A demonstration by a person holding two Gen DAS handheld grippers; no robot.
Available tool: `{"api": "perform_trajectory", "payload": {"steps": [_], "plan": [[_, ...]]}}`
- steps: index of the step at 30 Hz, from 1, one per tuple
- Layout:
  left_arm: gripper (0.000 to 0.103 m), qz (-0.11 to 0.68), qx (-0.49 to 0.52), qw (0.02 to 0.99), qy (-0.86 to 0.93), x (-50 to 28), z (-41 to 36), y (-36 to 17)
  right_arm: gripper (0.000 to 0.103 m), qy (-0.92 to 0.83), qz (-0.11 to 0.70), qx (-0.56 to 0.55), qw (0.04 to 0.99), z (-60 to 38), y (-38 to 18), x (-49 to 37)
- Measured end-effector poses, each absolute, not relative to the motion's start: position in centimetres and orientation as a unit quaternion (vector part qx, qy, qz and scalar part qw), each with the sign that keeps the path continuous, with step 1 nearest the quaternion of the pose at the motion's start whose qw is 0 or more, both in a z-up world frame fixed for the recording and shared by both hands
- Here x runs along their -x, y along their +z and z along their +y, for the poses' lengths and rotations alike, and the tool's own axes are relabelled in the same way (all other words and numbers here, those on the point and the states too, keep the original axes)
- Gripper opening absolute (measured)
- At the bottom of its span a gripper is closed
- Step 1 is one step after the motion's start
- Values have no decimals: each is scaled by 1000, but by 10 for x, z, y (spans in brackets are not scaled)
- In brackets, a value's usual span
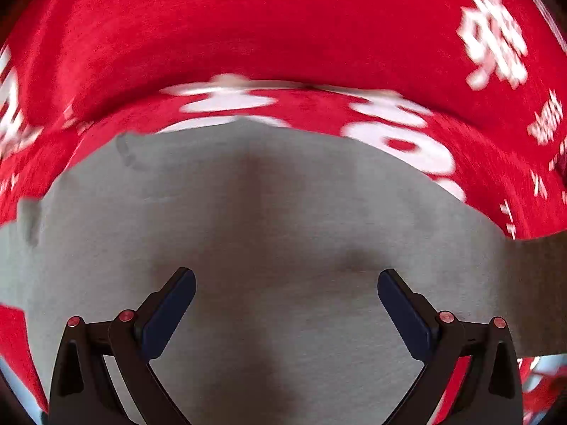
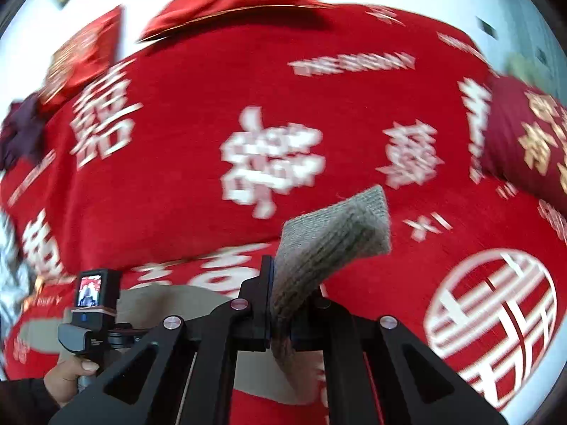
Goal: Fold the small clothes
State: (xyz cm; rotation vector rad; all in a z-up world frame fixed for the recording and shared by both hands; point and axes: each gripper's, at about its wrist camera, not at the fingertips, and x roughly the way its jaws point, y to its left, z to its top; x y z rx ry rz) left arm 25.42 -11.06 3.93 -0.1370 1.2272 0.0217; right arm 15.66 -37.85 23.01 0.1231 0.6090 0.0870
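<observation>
A grey garment lies flat on a red bedspread with white characters. My left gripper hovers open just above the grey cloth, fingers wide apart and empty. In the right wrist view my right gripper is shut on a ribbed grey cuff or hem of the garment, which sticks up and forward past the fingers. The rest of the grey garment lies low behind the left gripper's handle, held by a hand.
The red bedspread fills most of the right wrist view. Red pillows lie at its far edge and a dark red pillow at the right. A dark purple cloth lies at the far left.
</observation>
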Motion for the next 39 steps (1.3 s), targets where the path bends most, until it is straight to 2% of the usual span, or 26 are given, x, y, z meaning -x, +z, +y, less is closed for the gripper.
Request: {"api": "perform_trajectory", "payload": {"steps": [4, 10, 19, 25, 26, 28, 29, 30, 35, 36, 39], "plan": [[103, 571, 111, 813, 27, -243, -47, 44, 7, 93, 301, -18, 949, -299, 235, -169], [103, 550, 170, 815, 67, -218, 59, 51, 7, 155, 319, 58, 933, -168, 205, -175], [103, 540, 238, 792, 155, -160, 200, 32, 7, 202, 407, 147, 879, -17, 98, -180], [103, 534, 274, 784, 159, -135, 226, 23, 8, 189, 450, 175, 855, 28, 52, -184], [103, 532, 275, 785, 159, -132, 228, 23, 13, 198, 469, 170, 844, 31, 48, -185], [103, 525, 280, 787, 160, -129, 231, 23, 30, 230, 493, 156, 824, 32, 46, -183], [103, 523, 283, 788, 162, -126, 232, 24, 51, 252, 495, 148, 818, 30, 50, -177], [103, 520, 287, 787, 165, -125, 234, 25, 64, 266, 491, 142, 817, 27, 56, -171], [103, 514, 277, 794, 168, -126, 222, 30, 71, 296, 464, 52, 833, -31, 106, -156], [103, 516, 271, 796, 164, -129, 215, 32, 76, 278, 459, 40, 843, -51, 112, -159], [103, 526, 239, 807, 125, -142, 173, 37, 79, 181, 469, 43, 863, -113, 104, -179]]}}
